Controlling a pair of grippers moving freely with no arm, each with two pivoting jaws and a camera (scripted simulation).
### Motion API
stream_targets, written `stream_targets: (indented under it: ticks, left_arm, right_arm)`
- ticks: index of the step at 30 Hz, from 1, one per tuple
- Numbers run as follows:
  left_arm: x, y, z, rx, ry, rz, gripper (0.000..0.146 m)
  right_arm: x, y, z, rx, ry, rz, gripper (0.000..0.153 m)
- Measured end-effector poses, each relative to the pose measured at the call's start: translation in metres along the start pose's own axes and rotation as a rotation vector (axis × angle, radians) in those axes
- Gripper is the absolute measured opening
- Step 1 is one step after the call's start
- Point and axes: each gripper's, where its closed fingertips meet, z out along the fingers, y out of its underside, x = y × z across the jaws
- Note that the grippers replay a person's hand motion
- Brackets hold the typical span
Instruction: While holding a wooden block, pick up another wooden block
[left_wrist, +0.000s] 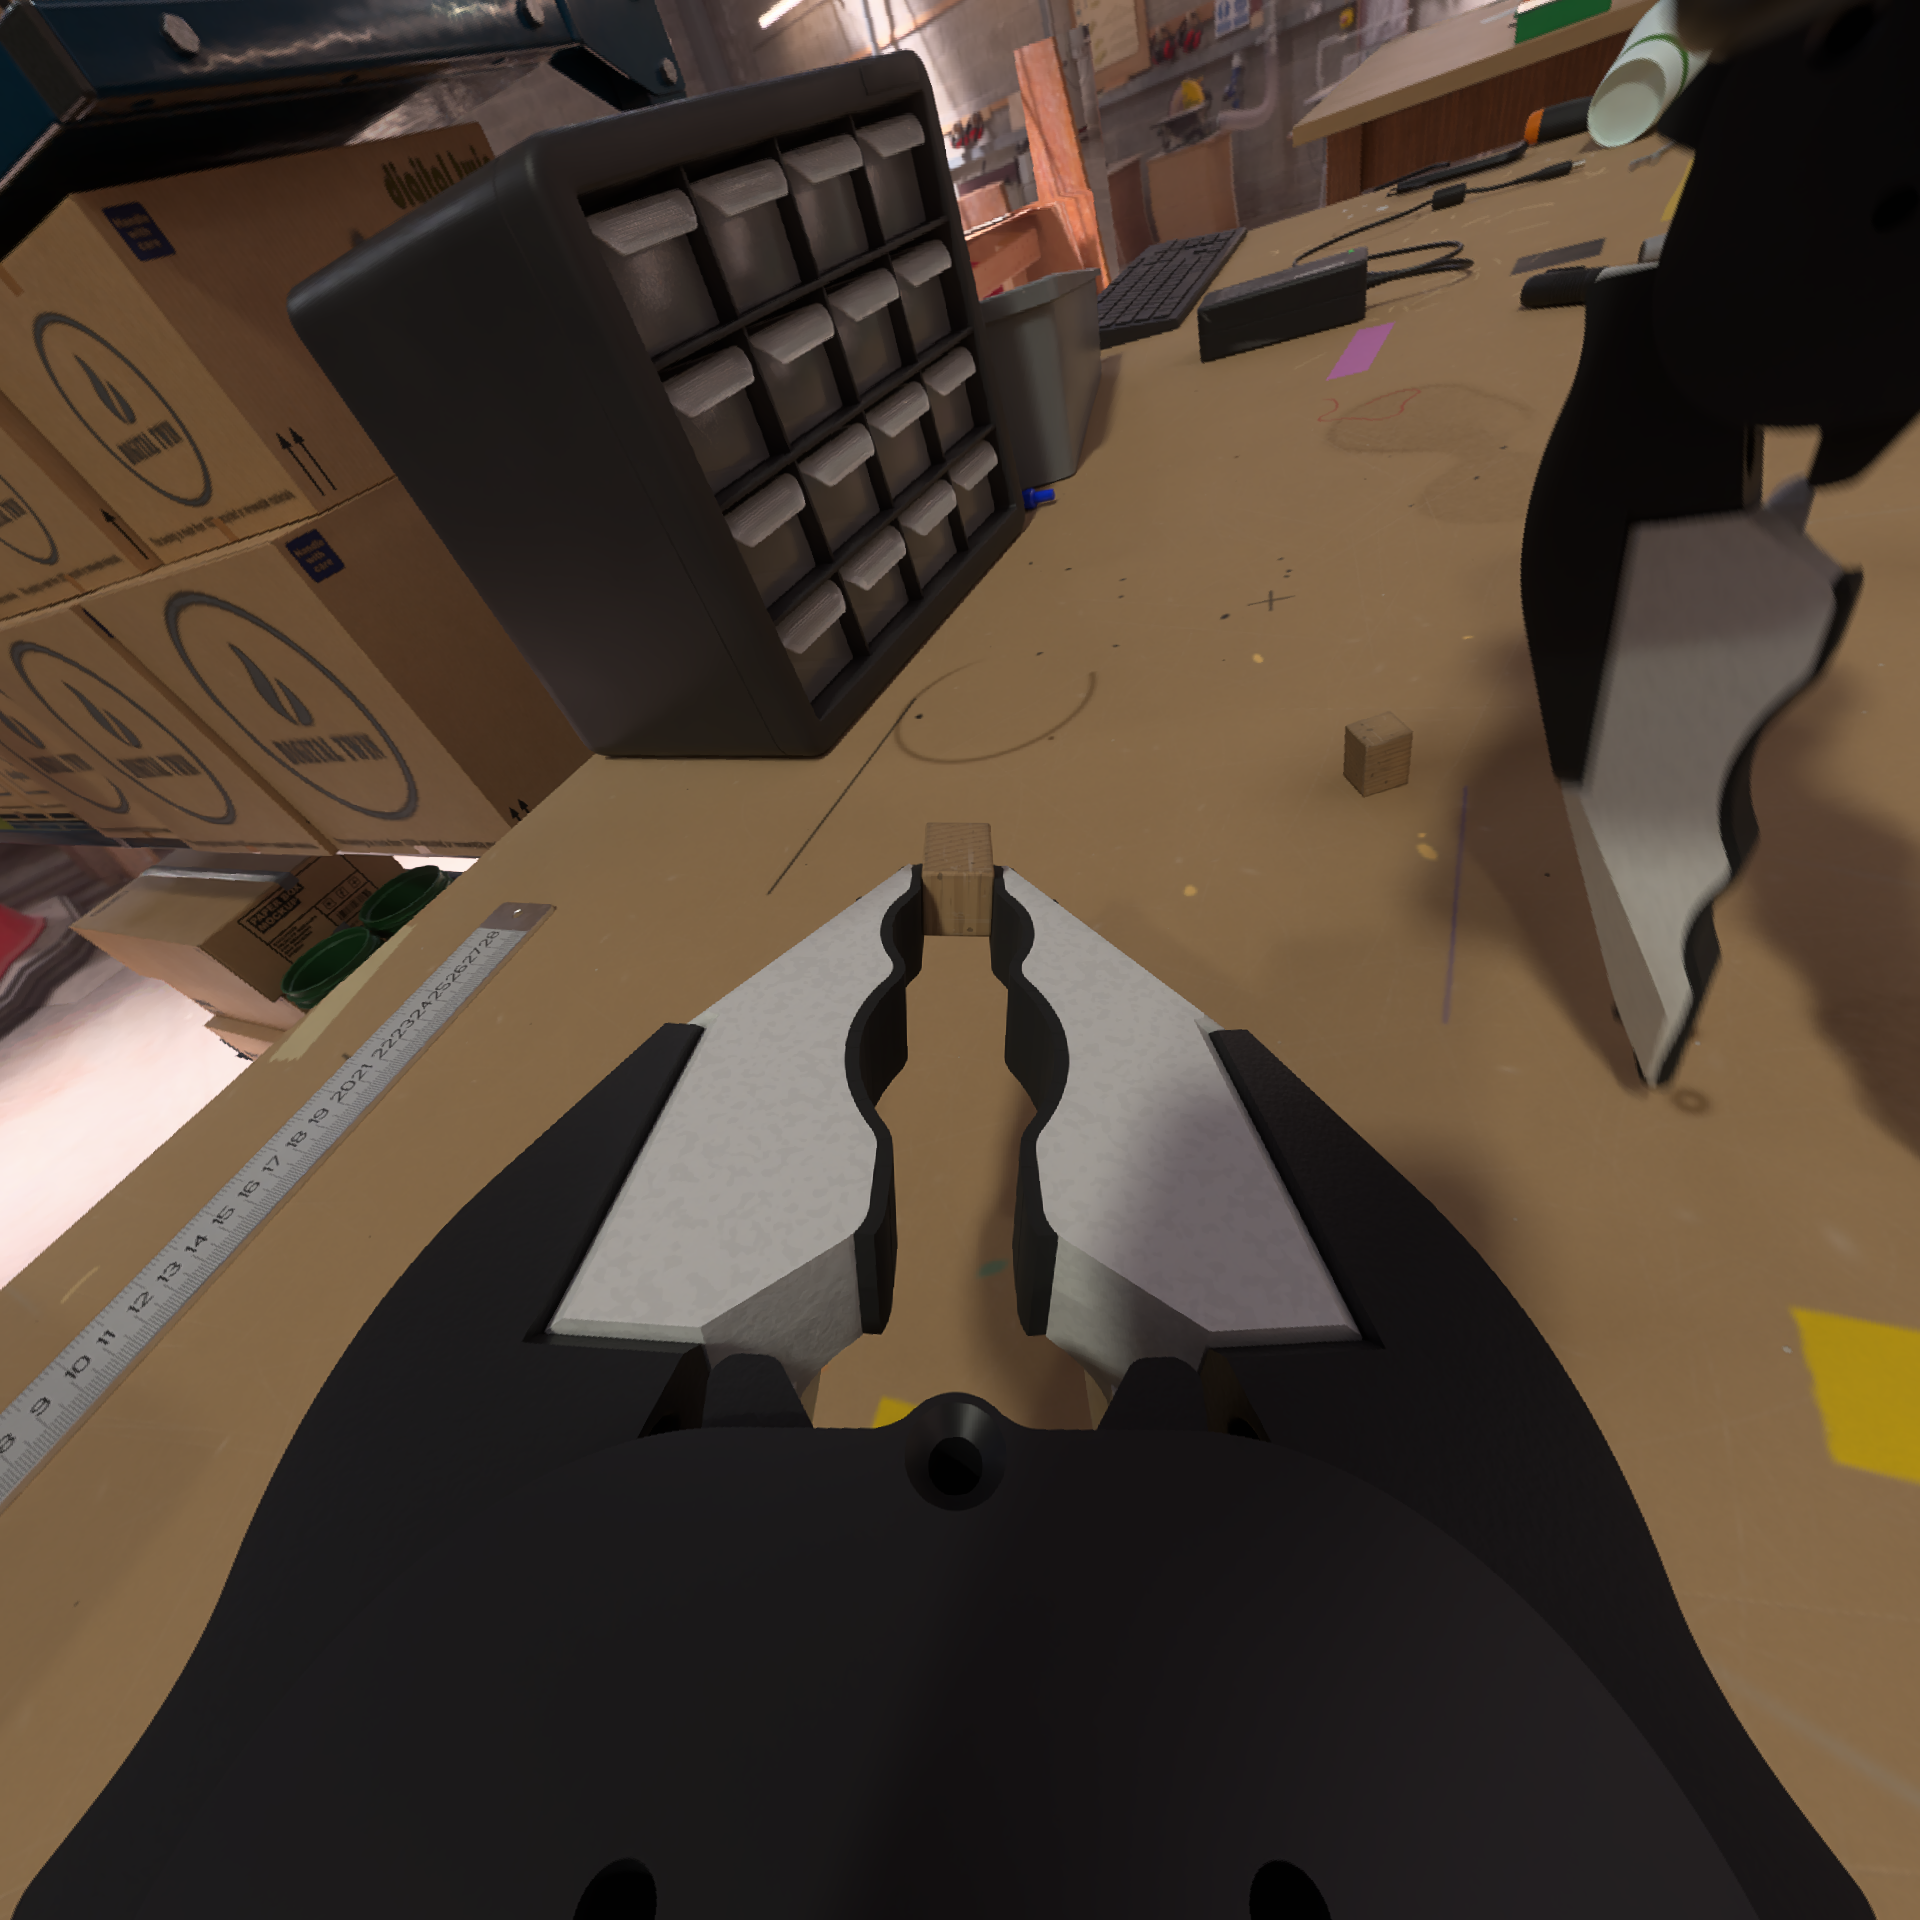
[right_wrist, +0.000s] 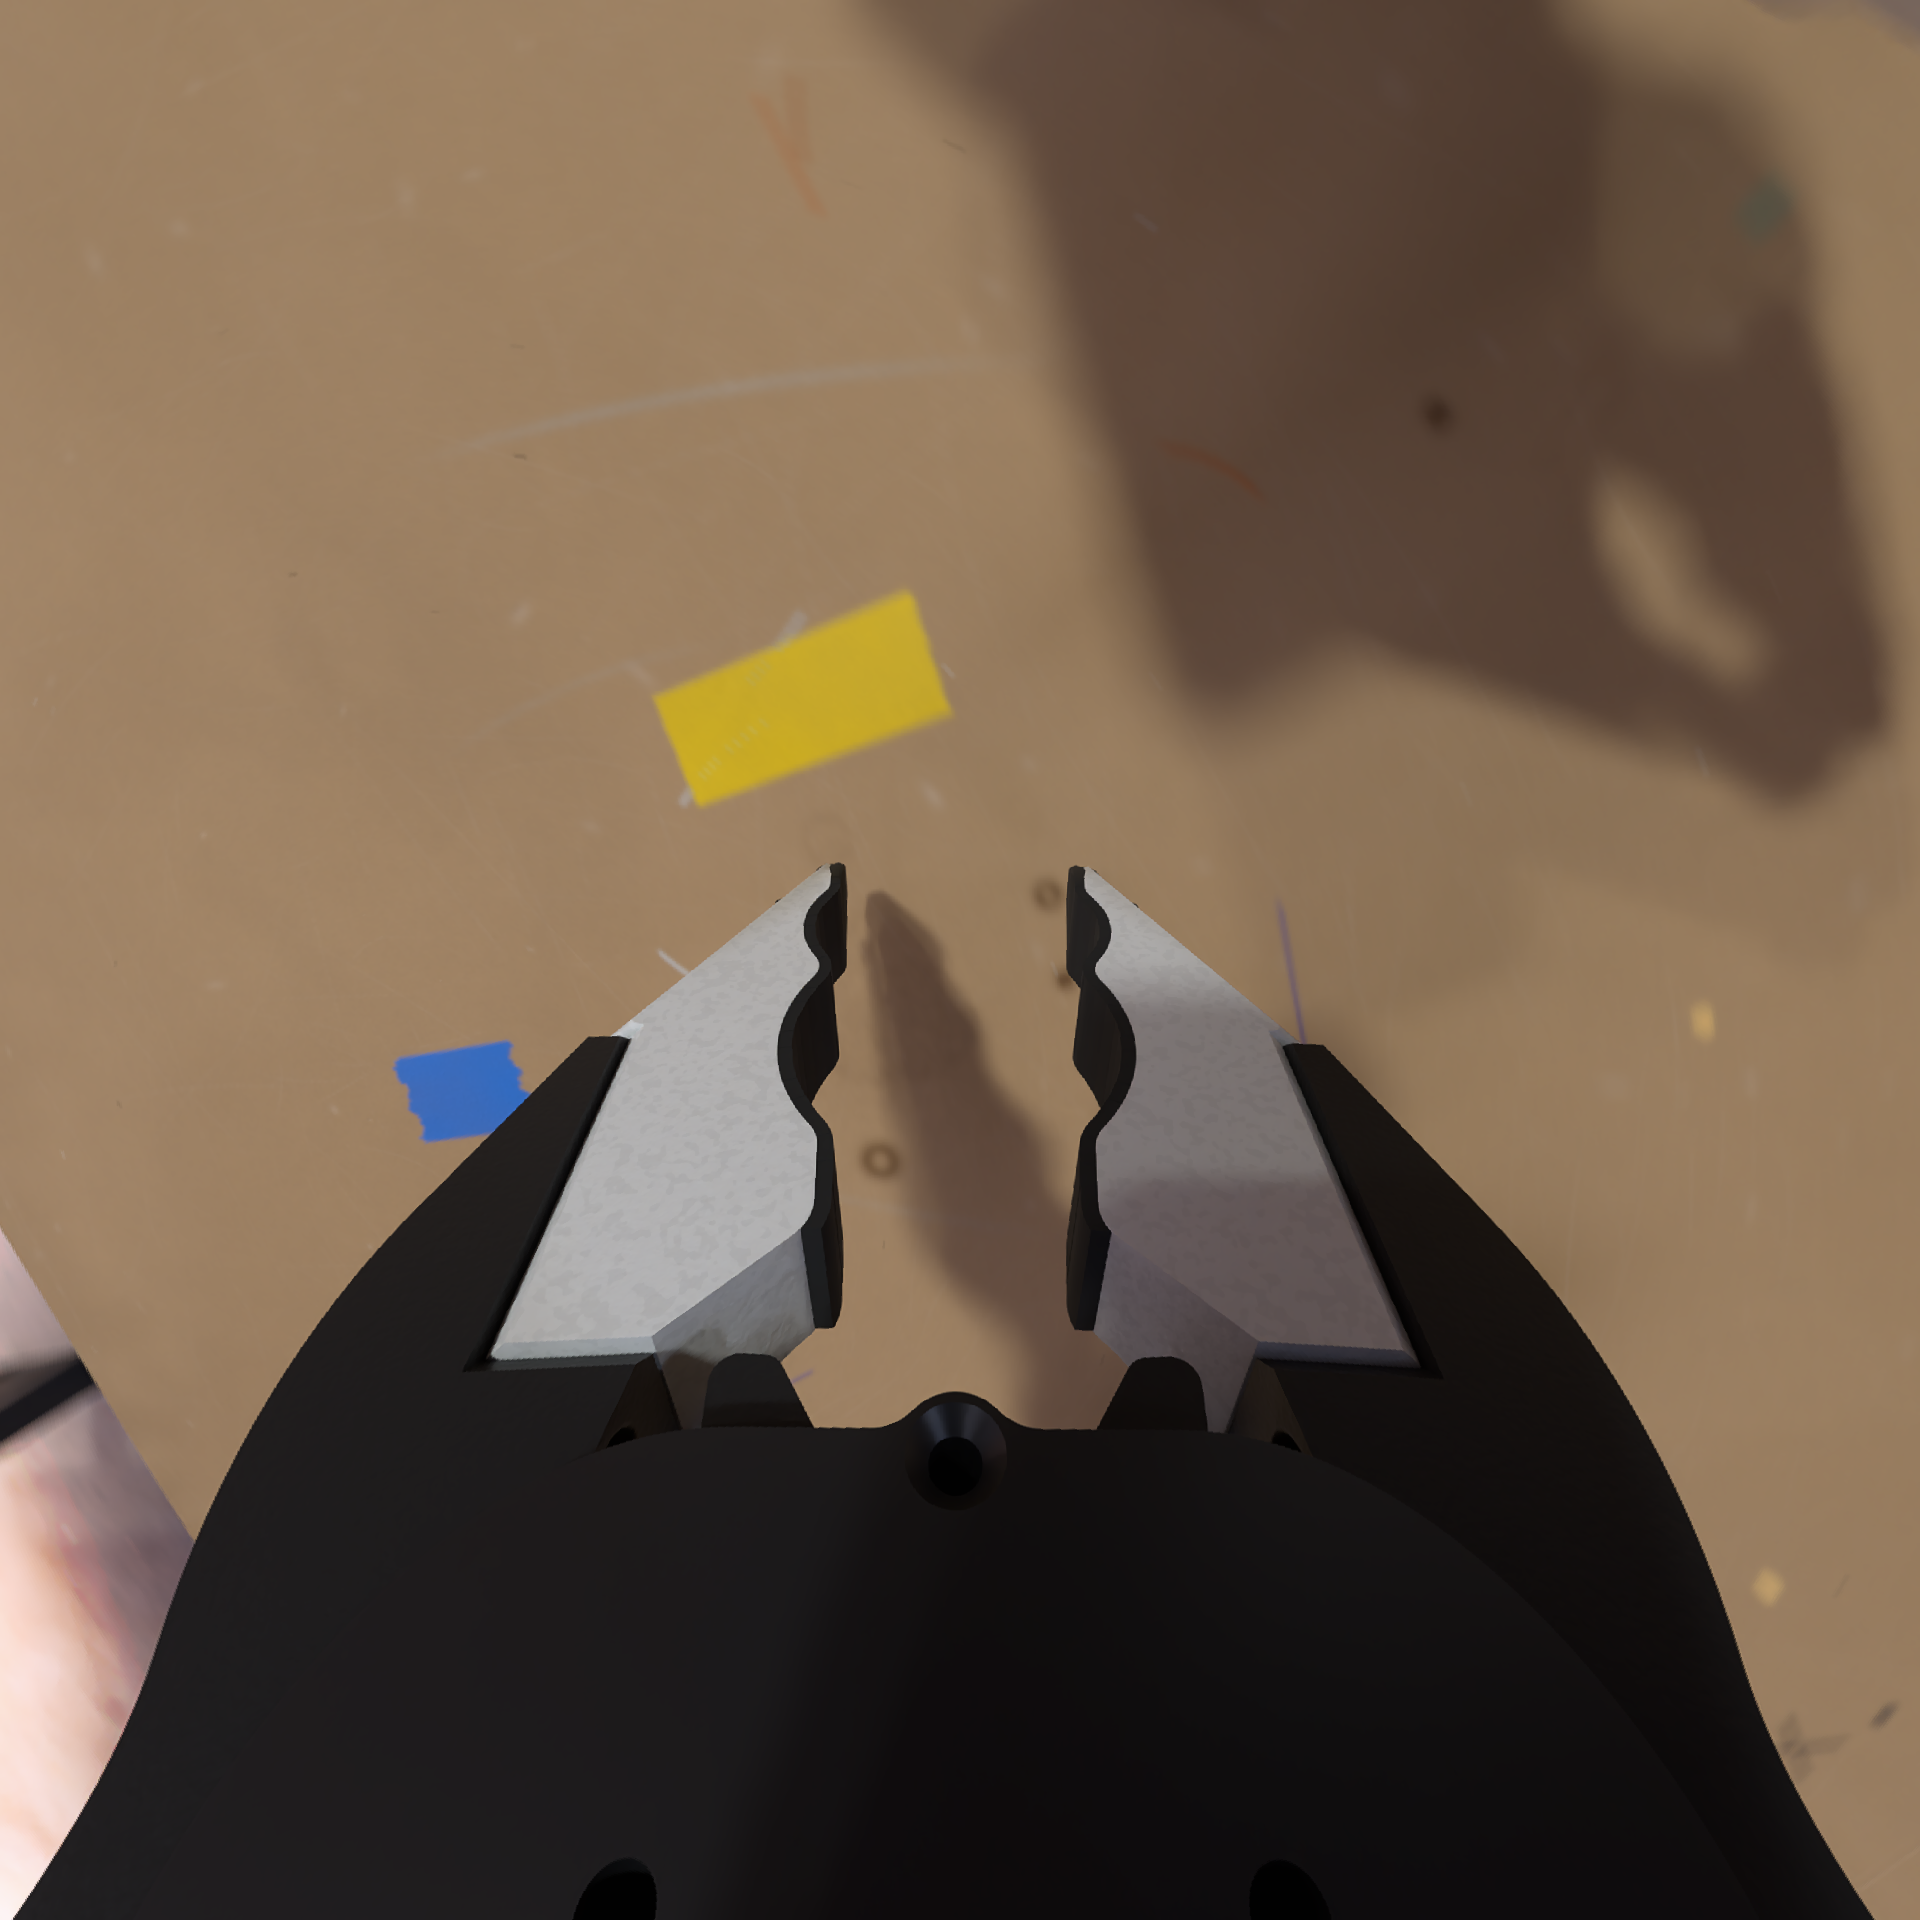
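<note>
Left wrist view: left hand-held gripper (left_wrist: 957, 883) pinching wooden block (left_wrist: 957, 879).

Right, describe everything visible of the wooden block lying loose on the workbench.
The loose wooden block is a small, pale tan cube with faint grain lines on its faces. It sits flat and upright on the brown workbench, touched by nothing, right of the block held in the left gripper and near the right gripper.

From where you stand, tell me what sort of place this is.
Most likely a workshop. The worktop is a scuffed brown board marked with tape and pencil lines. On it stand a black cabinet of small parts drawers and a steel ruler, with stacked cardboard boxes beside them.
</note>
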Motion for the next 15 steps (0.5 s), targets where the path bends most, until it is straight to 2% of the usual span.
stream_targets:
  ticks: [5,10,13,15]
  left_arm:
    - [-0.001,0.0,0.0,0.001,-0.007,0.003,0.011]
    - [0.003,0.0,0.002,-0.003,0.006,0.008,0.011]
    - [0.008,0.001,0.003,-0.012,0.018,0.03,0.011]
    - [0.012,0.002,0.004,-0.021,0.025,0.058,0.011]
  right_arm:
    - [0.027,0.02,-0.026,0.186,0.176,0.279,0.039]
    - [0.053,0.047,-0.047,0.378,0.438,0.612,0.039]
    - [0.052,0.069,-0.048,0.372,0.464,0.778,0.043]
    - [0.044,0.076,-0.043,0.344,0.427,0.842,0.044]
